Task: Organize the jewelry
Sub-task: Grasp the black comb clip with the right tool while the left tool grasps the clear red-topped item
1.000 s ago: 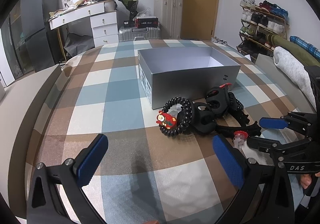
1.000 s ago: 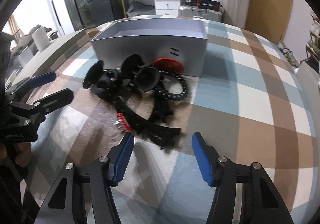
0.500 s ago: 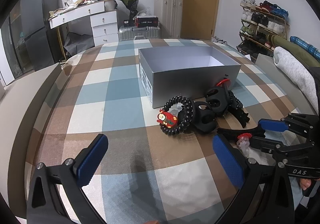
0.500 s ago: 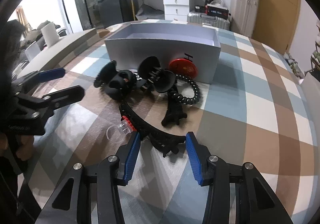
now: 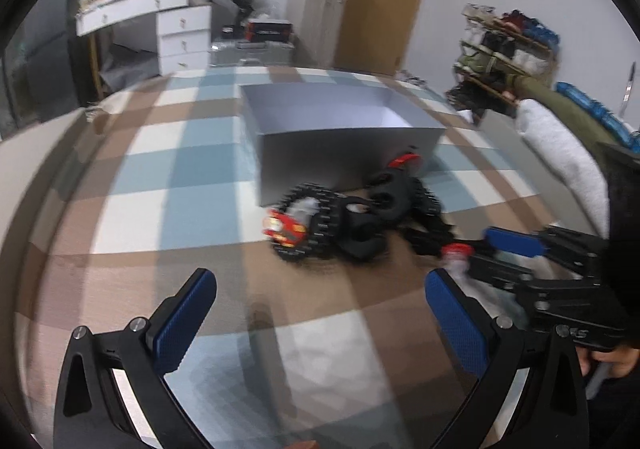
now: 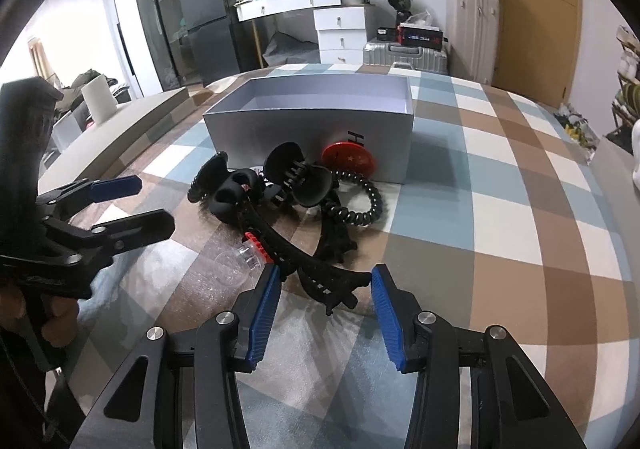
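Lying before one grey box (image 6: 308,137): two coil bands (image 6: 360,205), two claw clips (image 6: 300,177).

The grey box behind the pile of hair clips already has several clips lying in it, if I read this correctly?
Not quite: the right wrist view shows the grey box empty as far as its interior is visible. It does stand behind the pile of hair clips, which all still lie on the checked cloth.

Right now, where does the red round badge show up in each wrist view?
Left wrist view: the red round badge peeks out mid-frame, right of centre, edge-on against the grey box's front wall, behind the black clips.
Right wrist view: centre, its flat face leaning on the box front.
Shared landmark: the grey box.
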Tool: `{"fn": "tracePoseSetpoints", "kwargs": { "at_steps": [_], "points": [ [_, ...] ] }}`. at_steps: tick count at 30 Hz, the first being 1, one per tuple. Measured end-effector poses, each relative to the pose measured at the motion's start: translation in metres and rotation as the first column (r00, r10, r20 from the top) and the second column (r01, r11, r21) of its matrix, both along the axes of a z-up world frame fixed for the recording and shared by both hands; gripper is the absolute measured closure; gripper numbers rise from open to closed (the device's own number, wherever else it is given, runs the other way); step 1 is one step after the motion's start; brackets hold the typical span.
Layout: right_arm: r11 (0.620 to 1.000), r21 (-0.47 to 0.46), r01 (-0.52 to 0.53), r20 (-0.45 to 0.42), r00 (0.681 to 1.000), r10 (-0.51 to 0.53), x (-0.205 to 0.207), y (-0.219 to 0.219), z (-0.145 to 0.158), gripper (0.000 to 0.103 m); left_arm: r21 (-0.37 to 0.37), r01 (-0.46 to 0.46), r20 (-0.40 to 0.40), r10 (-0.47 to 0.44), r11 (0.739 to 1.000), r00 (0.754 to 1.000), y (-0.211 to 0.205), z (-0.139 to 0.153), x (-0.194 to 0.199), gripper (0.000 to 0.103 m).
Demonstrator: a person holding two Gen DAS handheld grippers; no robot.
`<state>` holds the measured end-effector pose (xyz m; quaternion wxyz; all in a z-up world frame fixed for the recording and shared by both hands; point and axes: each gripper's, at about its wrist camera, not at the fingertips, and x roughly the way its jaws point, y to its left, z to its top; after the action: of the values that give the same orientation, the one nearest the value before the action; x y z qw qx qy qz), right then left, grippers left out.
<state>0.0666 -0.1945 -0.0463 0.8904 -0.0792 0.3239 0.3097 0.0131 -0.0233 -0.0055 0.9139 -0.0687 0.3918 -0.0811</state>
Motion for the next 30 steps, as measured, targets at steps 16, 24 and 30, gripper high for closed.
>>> {"fn": "tracePoseSetpoints", "kwargs": {
  "at_steps": [16,24,30],
  "points": [
    [1.000,0.017,-0.005,0.010,1.000,0.005,-0.008,0.012,0.000,0.058,-0.151,0.156,-0.078,-0.169,0.976,0.982,-0.017,-0.008,0.000,0.038],
    [0.999,-0.007,-0.032,0.035,0.999,0.032,-0.016,0.024,-0.001,0.058,-0.205,0.216,-0.077,-0.236,0.955,0.969,-0.018,-0.006,-0.007,0.094],
    [1.000,-0.017,-0.022,0.032,0.999,0.023,-0.014,0.024,-0.002,0.058,-0.180,0.221,-0.064,-0.235,0.959,0.970,-0.017,-0.004,-0.008,0.097]
  ]
}}
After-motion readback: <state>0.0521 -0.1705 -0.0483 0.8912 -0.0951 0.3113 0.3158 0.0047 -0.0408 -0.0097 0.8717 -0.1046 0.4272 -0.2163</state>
